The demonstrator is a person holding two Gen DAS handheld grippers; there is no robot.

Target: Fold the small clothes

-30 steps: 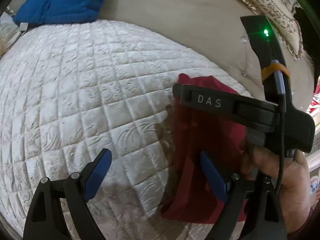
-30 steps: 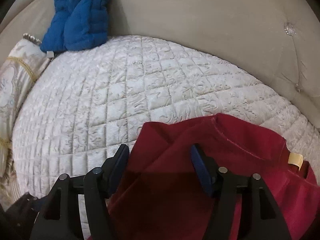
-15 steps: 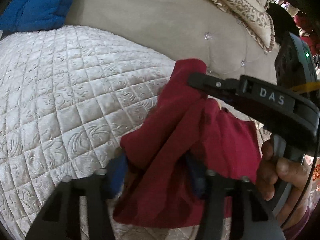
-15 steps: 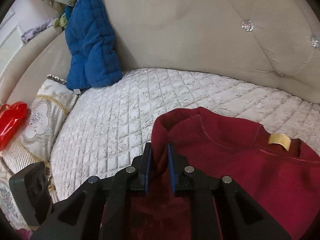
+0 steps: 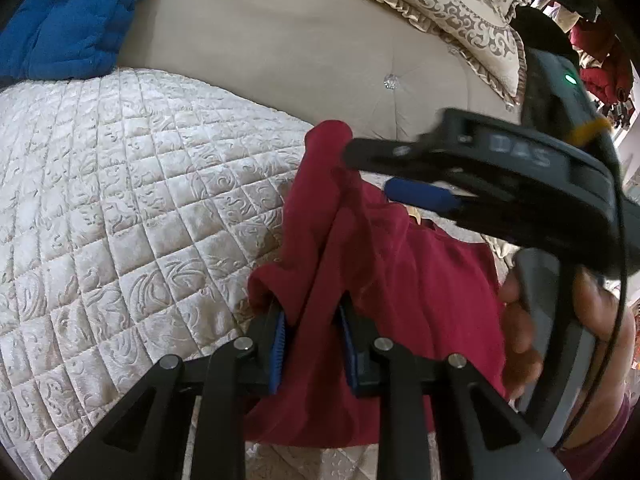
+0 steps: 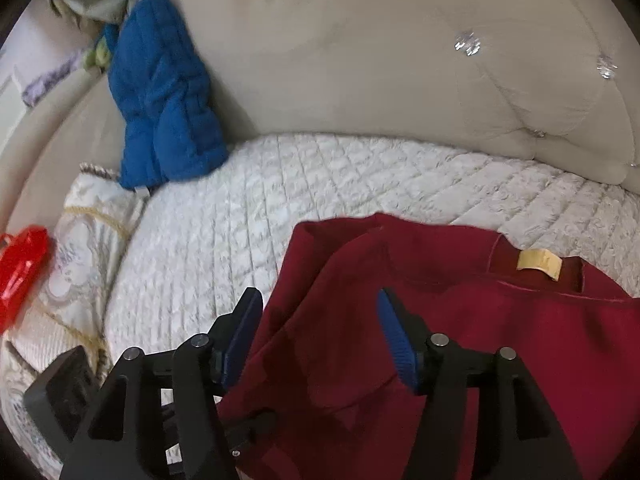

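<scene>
The left gripper (image 5: 314,346) pinches the red shirt (image 5: 420,280); only the right wrist view shows the right gripper (image 6: 320,344) spread apart above its tan label (image 6: 539,263).

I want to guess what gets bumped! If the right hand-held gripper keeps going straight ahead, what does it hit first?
Most likely the red shirt. The right hand-held gripper is open, with the shirt lying between and just ahead of its fingers. Beyond that come the white quilt and the beige headboard, though depth is hard to judge.

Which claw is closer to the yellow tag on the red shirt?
Right, I think. The right claw hangs open over the shirt, a little short of the tag. The left claw pinches a fold lower down, farther away.
</scene>
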